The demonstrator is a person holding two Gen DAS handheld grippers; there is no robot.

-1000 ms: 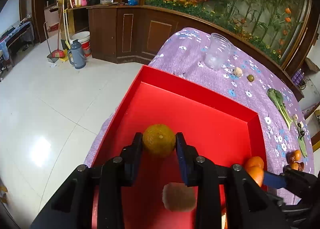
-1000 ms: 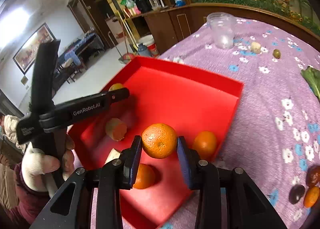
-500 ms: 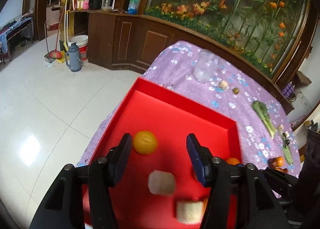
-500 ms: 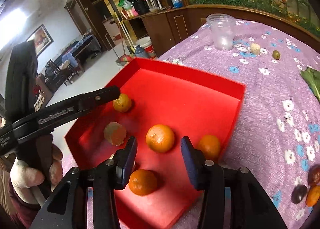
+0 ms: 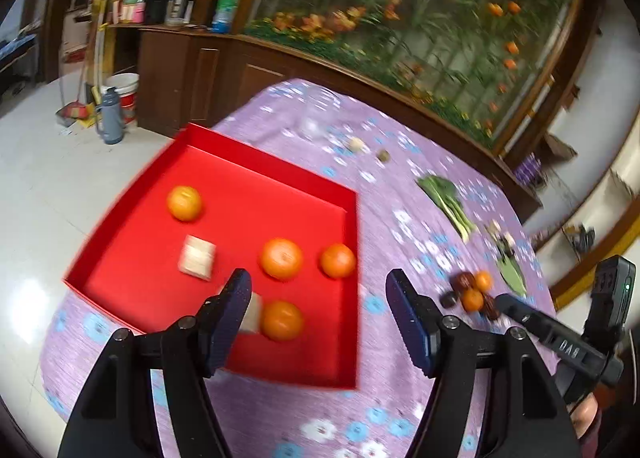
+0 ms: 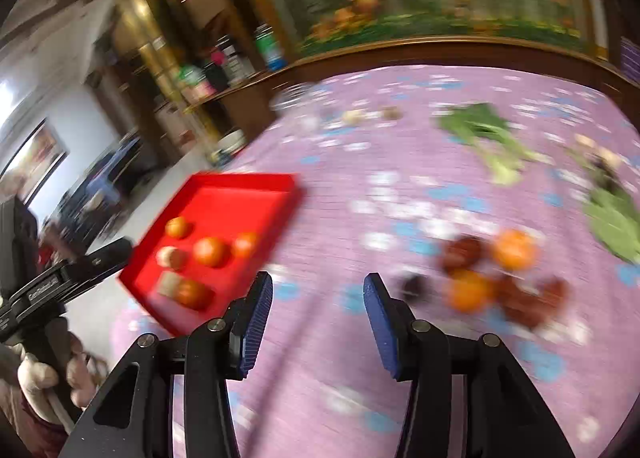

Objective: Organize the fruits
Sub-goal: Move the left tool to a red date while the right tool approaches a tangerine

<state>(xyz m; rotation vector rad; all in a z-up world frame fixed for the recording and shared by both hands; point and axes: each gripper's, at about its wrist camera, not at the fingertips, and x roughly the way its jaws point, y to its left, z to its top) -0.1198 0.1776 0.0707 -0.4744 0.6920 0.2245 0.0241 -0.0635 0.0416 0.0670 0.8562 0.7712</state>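
Round glossy oranges [image 5: 281,259] now released, grippers [image 5: 318,316] agape.

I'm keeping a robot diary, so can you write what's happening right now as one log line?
left gripper: open, empty | right gripper: open, empty | red tray: four oranges | fruit pile: on tablecloth, not picked

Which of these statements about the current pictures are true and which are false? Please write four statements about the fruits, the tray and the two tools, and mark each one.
1. Four oranges lie in the red tray. True.
2. The left tool holds an orange. False: its jaws are open and empty.
3. Some fruit is on the purple cloth, outside the tray. True: two oranges and some dark fruits.
4. The right tool is shut on a dark fruit. False: it is open and holds nothing.
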